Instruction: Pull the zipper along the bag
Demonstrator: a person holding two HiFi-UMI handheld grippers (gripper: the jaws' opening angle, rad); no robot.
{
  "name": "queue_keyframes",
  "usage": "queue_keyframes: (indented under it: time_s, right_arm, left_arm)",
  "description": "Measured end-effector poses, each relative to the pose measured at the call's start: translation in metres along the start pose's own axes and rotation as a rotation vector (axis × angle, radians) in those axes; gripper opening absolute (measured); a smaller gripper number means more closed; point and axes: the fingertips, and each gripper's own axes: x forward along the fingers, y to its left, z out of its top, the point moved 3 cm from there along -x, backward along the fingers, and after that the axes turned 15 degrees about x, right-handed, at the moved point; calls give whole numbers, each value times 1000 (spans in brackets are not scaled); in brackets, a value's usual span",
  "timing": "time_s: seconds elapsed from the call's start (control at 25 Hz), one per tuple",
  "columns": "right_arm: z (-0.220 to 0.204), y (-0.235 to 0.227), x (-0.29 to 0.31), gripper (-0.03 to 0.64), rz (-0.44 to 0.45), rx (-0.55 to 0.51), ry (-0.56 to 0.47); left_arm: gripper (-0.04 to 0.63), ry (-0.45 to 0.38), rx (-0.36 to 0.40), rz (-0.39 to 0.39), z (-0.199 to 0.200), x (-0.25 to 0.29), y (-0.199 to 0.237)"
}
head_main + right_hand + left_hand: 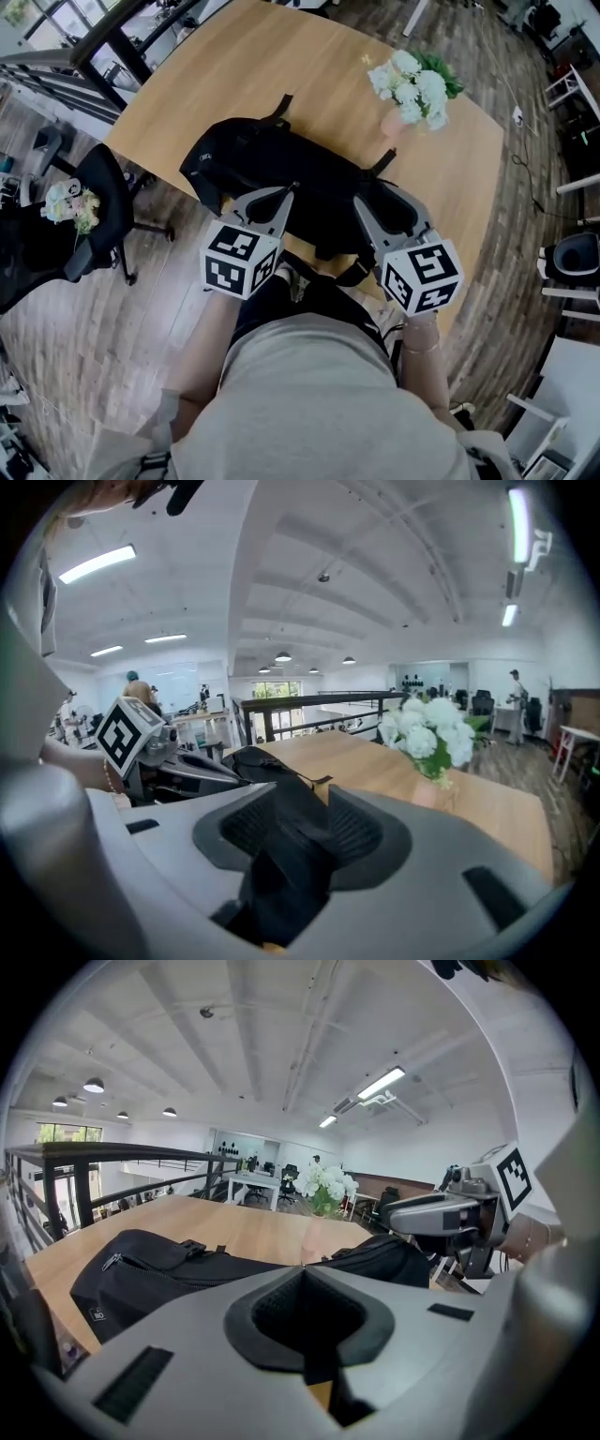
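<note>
A black bag (281, 159) lies across the wooden table (309, 66). A zipper line with a small pull (116, 1260) runs along its left pocket. My left gripper (286, 194) rests at the bag's near edge. Its jaws are shut, tips meeting (300, 1269), and I see nothing between them. My right gripper (375, 202) is at the bag's right end. Its jaws stand apart (302, 789), and a fold of the bag's black fabric (286, 855) lies loosely in the gap. Each gripper shows in the other's view: the right gripper (394, 1215) and the left gripper (239, 776).
A vase of white flowers (412, 86) stands on the table beyond the bag's right end. A black office chair (103, 197) is on the floor at the left. A dark railing (94, 1162) runs behind the table. The person's body is close to the near table edge.
</note>
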Motion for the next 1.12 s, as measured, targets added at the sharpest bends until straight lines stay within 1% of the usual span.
queue_keyframes:
  time_s: [0.16,0.32,0.4,0.56,0.68,0.88,1.0,1.08,1.12]
  right_arm:
    - [11,29,24,187,51,-155,58]
    - [10,51,45,186,114,-221,104]
    - [6,58,55,186,125,-265,144]
    - [-9,64,69,180,117,-378,268]
    - [-14,63,76,161,100,-453,319]
    - [-22,68,87,139,94,-558,381]
    - [-26,66,92,102,84,-611,407]
    - [-28,65,94,78,84,-622,416]
    - [-30,65,94,55,82,-616,419]
  left_arm:
    - [18,-9,9,-4,6,-1,1]
    - [18,-14,9,-17,7,-2,3]
    - [18,-16,12,-23,7,-3,4]
    - [18,-21,18,-23,7,-4,5]
    - [18,-25,24,-20,10,-3,5]
    - [18,-32,30,-15,13,-3,6]
    - [18,-31,33,-9,13,-2,5]
    - [18,-26,35,-8,12,-1,7]
    - [18,-24,38,-8,11,-1,7]
